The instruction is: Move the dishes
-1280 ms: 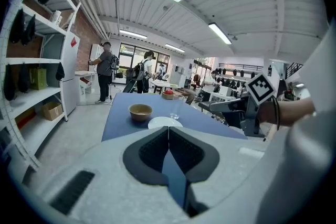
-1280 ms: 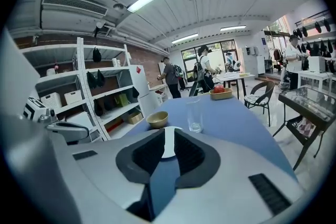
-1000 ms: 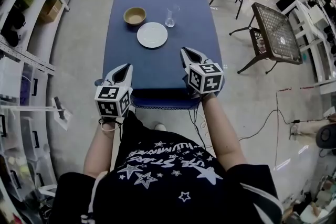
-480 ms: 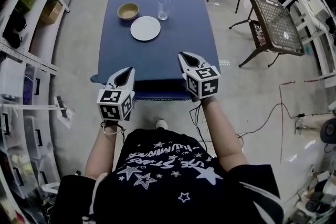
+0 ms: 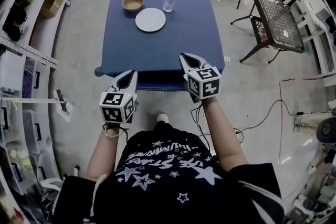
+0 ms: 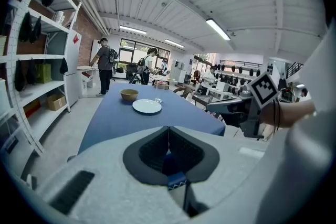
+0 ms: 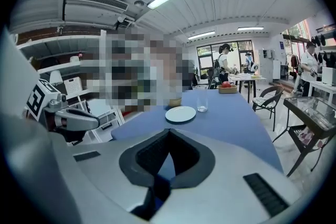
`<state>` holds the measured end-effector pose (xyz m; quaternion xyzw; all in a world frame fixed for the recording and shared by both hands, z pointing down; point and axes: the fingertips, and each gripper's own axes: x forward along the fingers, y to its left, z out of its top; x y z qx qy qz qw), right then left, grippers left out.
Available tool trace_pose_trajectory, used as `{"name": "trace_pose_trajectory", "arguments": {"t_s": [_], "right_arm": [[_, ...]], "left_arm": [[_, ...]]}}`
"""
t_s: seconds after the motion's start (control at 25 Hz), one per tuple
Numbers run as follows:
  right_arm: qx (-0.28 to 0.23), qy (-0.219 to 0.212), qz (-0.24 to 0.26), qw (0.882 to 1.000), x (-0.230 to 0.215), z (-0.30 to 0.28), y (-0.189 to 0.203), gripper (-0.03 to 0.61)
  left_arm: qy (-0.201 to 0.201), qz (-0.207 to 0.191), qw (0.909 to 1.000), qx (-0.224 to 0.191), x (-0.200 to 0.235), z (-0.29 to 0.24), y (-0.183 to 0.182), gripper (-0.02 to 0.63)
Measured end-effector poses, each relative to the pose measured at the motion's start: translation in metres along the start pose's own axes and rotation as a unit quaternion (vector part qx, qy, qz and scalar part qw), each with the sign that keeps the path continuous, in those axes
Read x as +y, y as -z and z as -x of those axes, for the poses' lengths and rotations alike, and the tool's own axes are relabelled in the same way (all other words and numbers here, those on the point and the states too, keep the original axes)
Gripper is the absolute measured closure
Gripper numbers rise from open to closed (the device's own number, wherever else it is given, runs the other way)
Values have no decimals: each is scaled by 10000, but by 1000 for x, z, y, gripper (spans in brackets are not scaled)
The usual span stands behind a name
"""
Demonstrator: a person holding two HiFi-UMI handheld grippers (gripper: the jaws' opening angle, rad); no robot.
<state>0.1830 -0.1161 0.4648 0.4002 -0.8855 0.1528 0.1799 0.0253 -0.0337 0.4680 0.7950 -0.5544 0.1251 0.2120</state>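
Plate (image 5: 150,20) and bowl (image 5: 133,2) at far end of worktop (image 5: 157,52).
Closed, empty: left hand-held gripper (image 5: 130,74), right hand-held gripper (image 5: 185,56); plate likely rigid, fragile, best gripped at rim.

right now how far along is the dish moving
Done: nothing that shows; the bowl, plate and glass stand grouped on the far half of the table. In hand: nothing; the left gripper and right gripper are shut and empty, by the table's near edge. Left: reaching the dishes and moving every one.
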Motion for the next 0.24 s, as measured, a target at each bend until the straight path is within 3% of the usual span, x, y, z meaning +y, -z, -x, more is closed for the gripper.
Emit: {"name": "trace_pose_trajectory", "arguments": {"t_s": [0.24], "right_arm": [[-114, 92, 17, 9999, 32, 22, 4, 574]], "left_arm": [[19, -29, 10000, -74, 7, 35, 10, 594]]}}
